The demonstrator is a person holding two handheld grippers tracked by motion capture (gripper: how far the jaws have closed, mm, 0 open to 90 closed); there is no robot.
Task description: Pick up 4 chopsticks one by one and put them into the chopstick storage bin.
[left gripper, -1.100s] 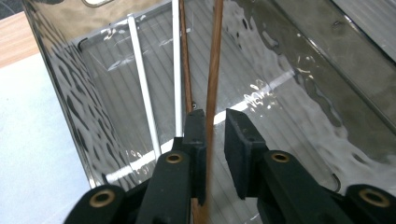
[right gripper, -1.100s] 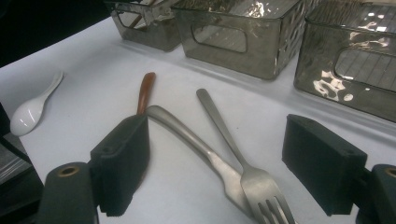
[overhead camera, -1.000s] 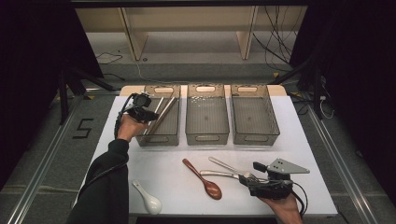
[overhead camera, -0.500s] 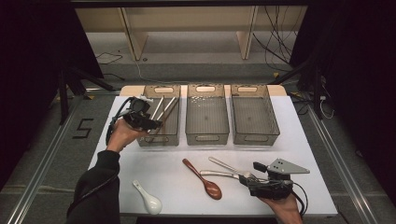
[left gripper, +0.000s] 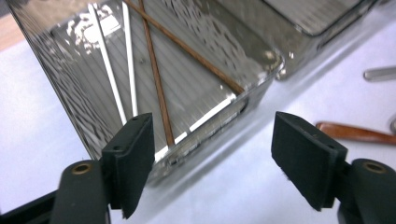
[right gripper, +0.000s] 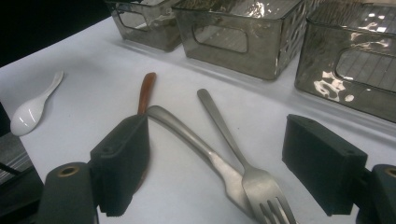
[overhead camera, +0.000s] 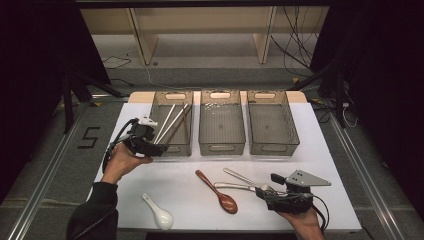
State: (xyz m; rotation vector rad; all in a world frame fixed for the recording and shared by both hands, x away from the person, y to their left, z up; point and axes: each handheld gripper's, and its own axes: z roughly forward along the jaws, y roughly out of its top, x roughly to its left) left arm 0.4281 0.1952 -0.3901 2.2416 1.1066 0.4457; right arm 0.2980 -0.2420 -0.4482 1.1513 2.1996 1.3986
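Left gripper point(left gripper: 212, 154): jaws spread wide, just been opening, nothing between the pads; parked at the near wall of the left bin point(left gripper: 56, 93), where the chopsticks point(left gripper: 156, 79) lie crossed on the floor, two brown, two white. Right gripper point(right gripper: 217, 154): jaws also apart and gripping nothing, poised low over the fork point(right gripper: 254, 179), tines nearest the camera, handle running away toward the bins. Crossing under it, a second steel handle point(right gripper: 187, 133); head hidden, so fork or spoon cannot be told. Judged as handling: steel, stiff, moderately heavy for its size, smooth and likely slippery against flat pads; lying flat on the table point(overhead camera: 150, 185), so little clearance to get under. Best hold probably across the narrow neck or mid-handle, edge to edge, clear of the crossing point to avoid dragging the other piece. Farther out: wooden spoon point(overhead camera: 217, 192) just left of the steel, white spoon point(right gripper: 28, 114) well apart at the near-left. Middle bin point(overhead camera: 221, 147) and right bin point(overhead camera: 274, 148) look bare.
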